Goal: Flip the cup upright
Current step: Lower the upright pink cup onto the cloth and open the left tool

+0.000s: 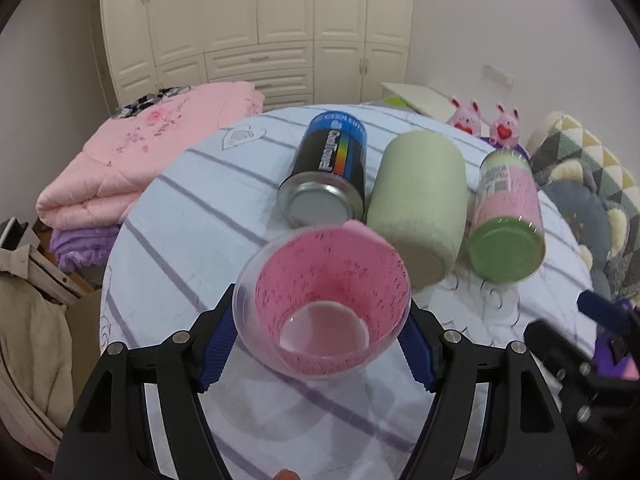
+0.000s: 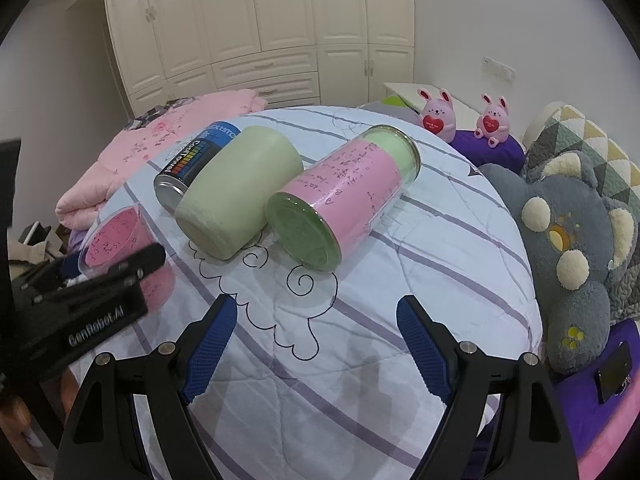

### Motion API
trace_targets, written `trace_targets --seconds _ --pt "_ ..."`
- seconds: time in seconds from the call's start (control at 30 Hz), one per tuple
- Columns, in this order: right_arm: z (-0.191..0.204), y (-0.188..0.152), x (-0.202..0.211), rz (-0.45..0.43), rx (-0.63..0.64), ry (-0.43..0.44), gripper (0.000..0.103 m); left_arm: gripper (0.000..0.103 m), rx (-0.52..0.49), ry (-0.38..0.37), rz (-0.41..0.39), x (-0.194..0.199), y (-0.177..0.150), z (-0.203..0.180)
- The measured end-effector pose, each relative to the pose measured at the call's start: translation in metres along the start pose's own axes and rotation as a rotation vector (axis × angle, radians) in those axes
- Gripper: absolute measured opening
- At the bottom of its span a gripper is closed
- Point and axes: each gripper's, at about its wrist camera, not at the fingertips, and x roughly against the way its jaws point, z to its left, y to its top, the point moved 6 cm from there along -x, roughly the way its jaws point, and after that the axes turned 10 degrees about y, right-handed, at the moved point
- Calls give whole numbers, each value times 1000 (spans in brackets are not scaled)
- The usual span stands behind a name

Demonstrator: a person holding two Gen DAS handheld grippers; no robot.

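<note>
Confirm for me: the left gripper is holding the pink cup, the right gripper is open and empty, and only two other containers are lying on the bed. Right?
Not quite. Three others lie there: the black can, the pale green cup and the pink-labelled jar, clearest in the right wrist view. The left gripper does hold the pink cup; the right gripper is open, empty.

A cream wardrobe (image 2: 264, 28) with panelled doors and a band of drawers fills the far wall, meeting plain white walls (image 2: 480, 20) on both sides. A white wall socket plate (image 2: 498, 69) sits on the right wall above a low white bedside cabinet (image 2: 404, 90). The bed (image 2: 360, 320) wears a pale quilt with purple stripes. A folded pink quilt (image 1: 132, 168) lies at its left. Light is soft and even.
</note>
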Motion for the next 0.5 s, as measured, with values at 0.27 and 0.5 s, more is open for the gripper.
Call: trace_targets --seconds 0.27,0.5 --pt "8 -2 -1 7 9 11 84 80 -3 4 31 -1 -3 2" --pt "10 2 6 -14 12 8 84 90 -5 11 14 8 0 5"
